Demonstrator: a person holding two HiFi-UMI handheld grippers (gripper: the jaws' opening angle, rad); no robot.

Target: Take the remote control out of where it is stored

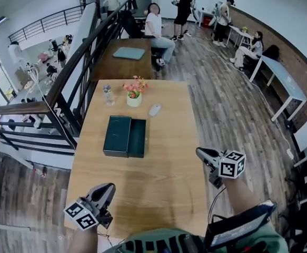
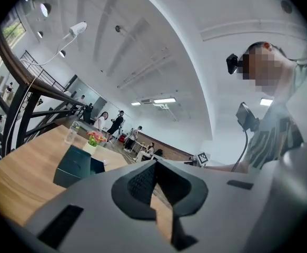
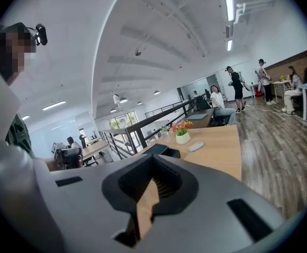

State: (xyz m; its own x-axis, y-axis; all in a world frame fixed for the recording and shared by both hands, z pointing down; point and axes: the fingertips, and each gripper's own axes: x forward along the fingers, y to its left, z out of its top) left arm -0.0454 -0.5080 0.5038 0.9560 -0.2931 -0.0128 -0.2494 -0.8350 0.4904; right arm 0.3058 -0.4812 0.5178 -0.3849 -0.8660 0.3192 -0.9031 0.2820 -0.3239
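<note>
A dark green box (image 1: 116,136) lies in the middle of the wooden table (image 1: 158,183), with its open half (image 1: 137,138) beside it on the right. A small white oblong object (image 1: 154,109), possibly the remote control, rests on the table beyond the box, near the flower pot. My left gripper (image 1: 107,187) hovers at the near left of the table, shut and empty. My right gripper (image 1: 200,153) hangs at the table's right edge, also shut with nothing in it. Both are well short of the box (image 2: 77,166) (image 3: 161,151). The white object (image 3: 196,146) shows in the right gripper view.
A white pot of flowers (image 1: 134,96) and a clear bottle (image 1: 108,95) stand at the table's far end. A black railing (image 1: 74,83) runs along the left side. Beyond is a second table with a closed laptop (image 1: 129,52); several people are on the wooden floor behind.
</note>
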